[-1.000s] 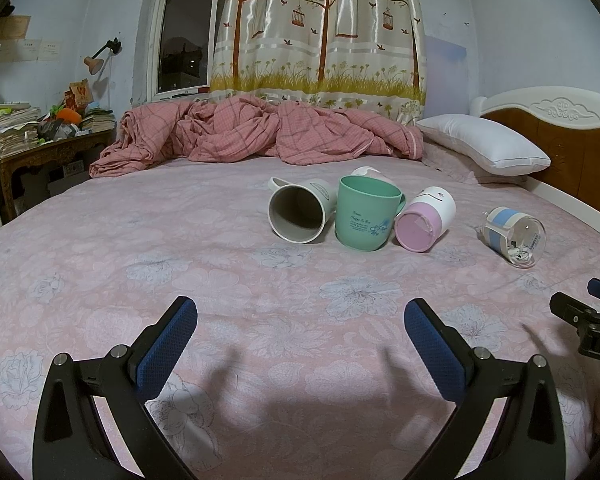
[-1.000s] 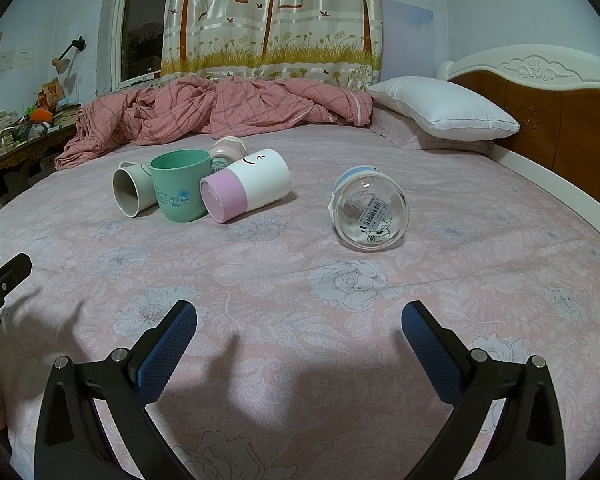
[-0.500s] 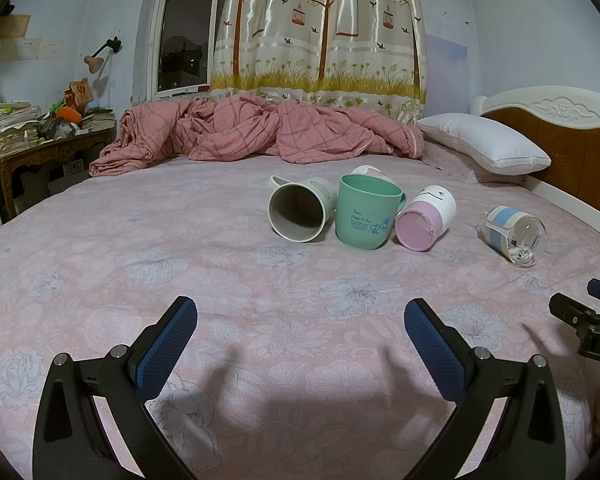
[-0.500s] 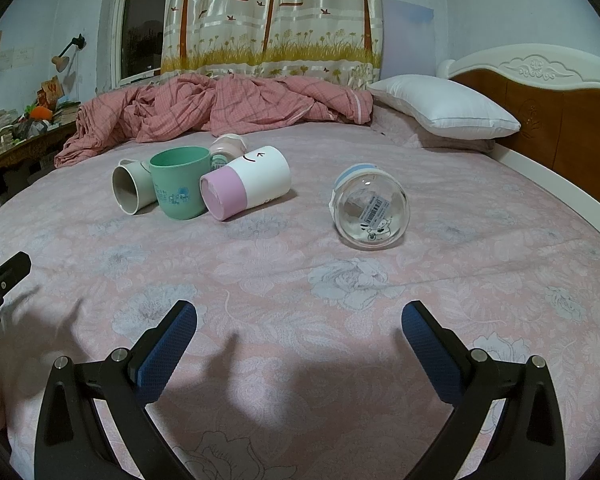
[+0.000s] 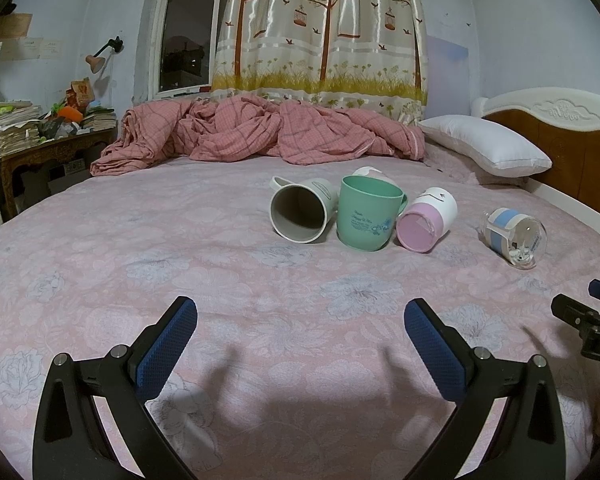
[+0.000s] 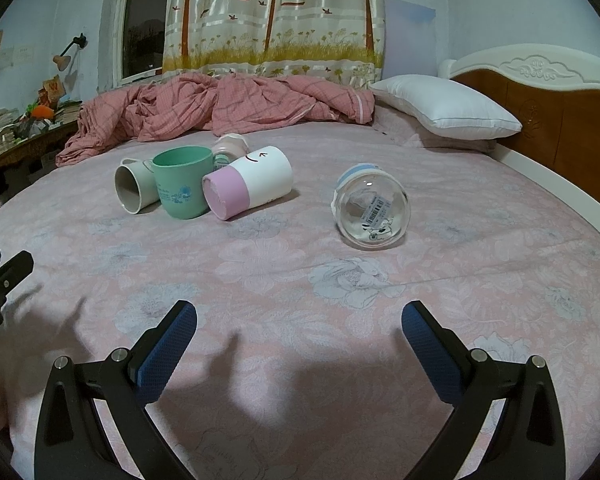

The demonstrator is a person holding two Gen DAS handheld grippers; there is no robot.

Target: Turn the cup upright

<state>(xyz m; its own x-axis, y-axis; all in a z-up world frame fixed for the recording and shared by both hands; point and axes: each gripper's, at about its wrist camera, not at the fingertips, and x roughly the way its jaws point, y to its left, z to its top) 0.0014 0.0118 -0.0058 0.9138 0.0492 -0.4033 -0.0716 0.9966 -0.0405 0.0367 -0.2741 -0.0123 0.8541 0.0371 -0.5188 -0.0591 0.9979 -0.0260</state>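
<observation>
Several cups lie on the pink bed. A white mug lies on its side, mouth toward me. A green mug stands upright beside it. A white-and-pink cup lies on its side. A clear glass cup with a blue band lies on its side, apart to the right. A small pale cup is half hidden behind them. My left gripper and right gripper are open and empty, well short of the cups.
A crumpled pink blanket lies at the far side of the bed. A white pillow and wooden headboard are at the right. A cluttered desk stands at the left. The other gripper shows at each view's edge.
</observation>
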